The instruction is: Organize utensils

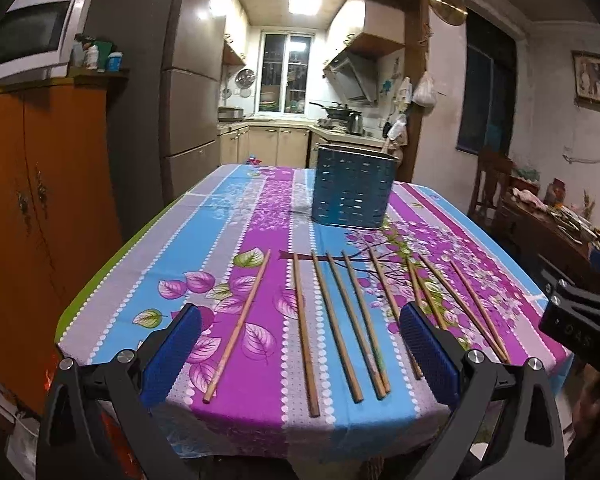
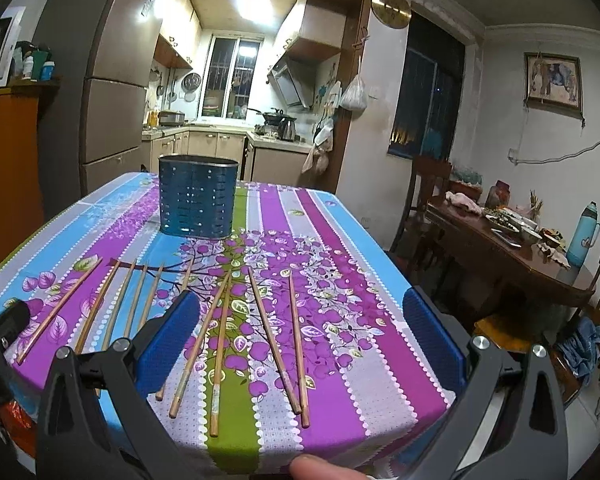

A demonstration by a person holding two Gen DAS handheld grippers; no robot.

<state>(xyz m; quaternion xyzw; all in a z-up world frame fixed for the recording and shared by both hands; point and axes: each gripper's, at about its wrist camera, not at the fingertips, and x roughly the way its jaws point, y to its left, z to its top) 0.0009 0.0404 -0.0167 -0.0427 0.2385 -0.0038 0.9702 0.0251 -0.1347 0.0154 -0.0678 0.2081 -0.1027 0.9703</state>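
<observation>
- Chopsticks [image 1: 342,326] lie loose in a rough row across the near part of the worktop [image 1: 260,432], on a striped floral cloth, tips pointing away toward the holder.
- Nine or ten sticks show in the left wrist view; most lie apart, a few cross or touch near their near ends.
- The holder [image 1: 354,186], a blue perforated metal tub, stands upright farther back on the worktop, well apart from the sticks. Its inside is hidden from both views, so I cannot tell what, if anything, is in it.
- The left hand-held gripper [image 1: 300,344] hangs above the near edge, jaws wide, holding nothing; several middle sticks lie between its blue pads [image 1: 172,354].
- The right hand-held gripper [image 2: 300,340] is likewise wide and empty, over the right-hand sticks [image 2: 276,340].
- Judgement: the sticks look like thin, stiff, light wood or bamboo. They will likely roll or slide on the smooth cloth and lie too flat for an easy pinch.
- Best hold is probably across one stick near its middle or thicker near end, so it tips little when lifted.
- Crossing sticks may drag neighbours along; a lone one, such as the leftmost [image 1: 240,326], looks an easier start.
</observation>
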